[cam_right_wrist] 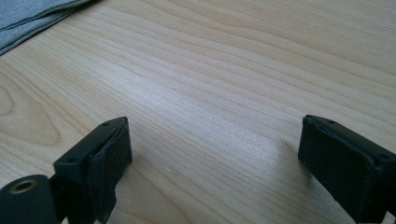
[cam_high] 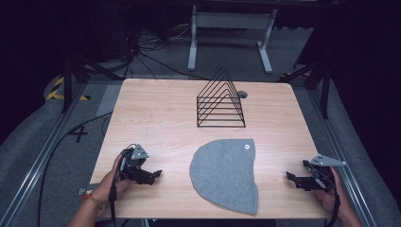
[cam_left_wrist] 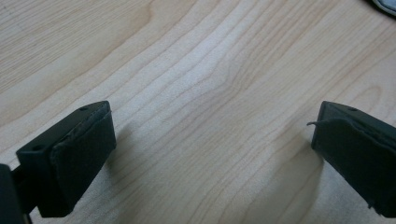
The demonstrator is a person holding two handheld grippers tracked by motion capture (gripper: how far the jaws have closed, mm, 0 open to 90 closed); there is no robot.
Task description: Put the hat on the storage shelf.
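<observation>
A pale wood bench (cam_high: 156, 113) holds a grey cloth (cam_high: 227, 175); behind it, a wire rack (cam_high: 221, 101). Both grippers' fingers (cam_left_wrist: 81, 154) gape empty.

Grey beanie (cam_high: 226, 174) flat on table (cam_high: 156, 118)

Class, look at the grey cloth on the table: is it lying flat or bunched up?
Lying flat. The grey cloth is spread smooth on the table, its rounded outline unbroken and no bunching visible.

A lab: black curtains, floor cables (cam_high: 142, 56), hazard tape (cam_high: 56, 90) and metal framing (cam_high: 231, 21) surround the table (cam_high: 156, 118)
</observation>
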